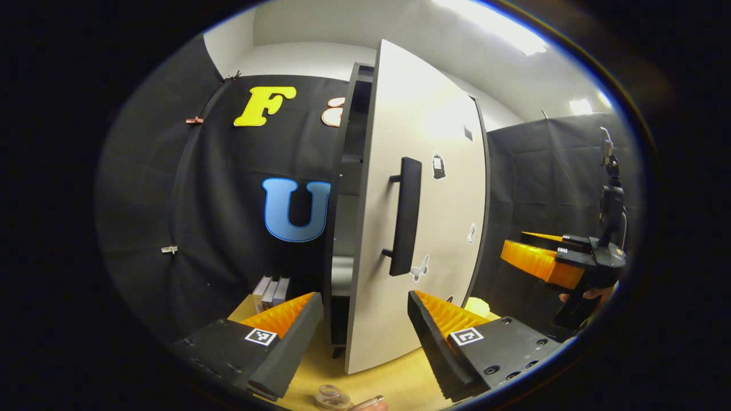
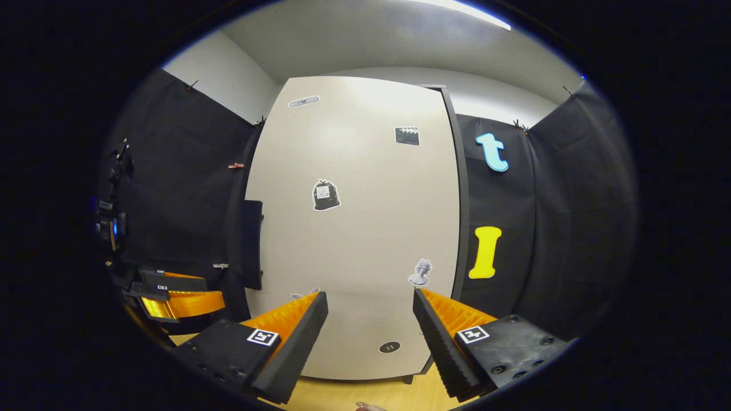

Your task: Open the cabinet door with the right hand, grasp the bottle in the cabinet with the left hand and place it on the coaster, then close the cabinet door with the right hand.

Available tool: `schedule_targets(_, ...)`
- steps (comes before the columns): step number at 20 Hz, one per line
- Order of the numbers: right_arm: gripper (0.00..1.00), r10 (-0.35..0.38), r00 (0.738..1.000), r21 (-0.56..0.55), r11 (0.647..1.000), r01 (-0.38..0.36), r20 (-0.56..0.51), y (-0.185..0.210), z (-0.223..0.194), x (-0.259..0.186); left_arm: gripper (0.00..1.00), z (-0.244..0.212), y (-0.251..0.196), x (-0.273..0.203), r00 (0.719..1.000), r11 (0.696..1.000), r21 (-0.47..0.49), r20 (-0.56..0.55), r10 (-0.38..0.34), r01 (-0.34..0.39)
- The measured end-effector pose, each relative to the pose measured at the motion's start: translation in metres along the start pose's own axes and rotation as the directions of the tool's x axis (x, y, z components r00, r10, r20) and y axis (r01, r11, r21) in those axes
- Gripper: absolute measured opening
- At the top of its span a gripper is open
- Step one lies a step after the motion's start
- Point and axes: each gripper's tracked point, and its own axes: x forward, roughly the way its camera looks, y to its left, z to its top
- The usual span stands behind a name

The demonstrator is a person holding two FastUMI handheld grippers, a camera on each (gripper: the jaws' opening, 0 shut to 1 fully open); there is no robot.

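Cabinet door (image 1: 422, 228) stands ajar, black handle (image 1: 405, 217) facing out | left tool (image 1: 365, 325) spread wide, empty | right tool (image 2: 370, 325) wide, empty, facing door | wooden table (image 1: 400, 382) below

The cabinet door (image 1: 422, 188) has a smooth, matt pale laminate face dotted with flat paper-like stickers (image 2: 326, 196), and its handle (image 1: 406, 216) looks like matt black plastic or painted metal. The table (image 1: 394, 382) shows a smooth light wood-grain finish. A small clear glass-like coaster (image 1: 332, 398) gleams glossy.
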Motion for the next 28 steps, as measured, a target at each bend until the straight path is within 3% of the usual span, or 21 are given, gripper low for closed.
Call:
schedule_targets(10,0.97,-0.082,0.997,-0.004,0.997,0.082,-0.007,-0.005,0.004,-0.006,0.95,0.010,-0.016,0.010,0.997,0.996,0.020,0.013,-0.082,0.082)
schedule_targets(28,0.97,-0.080,0.997,-0.003,0.997,0.080,-0.008,-0.001,0.007,-0.014,0.94,0.023,-0.035,0.017,0.992,0.994,0.026,0.059,-0.108,0.107)
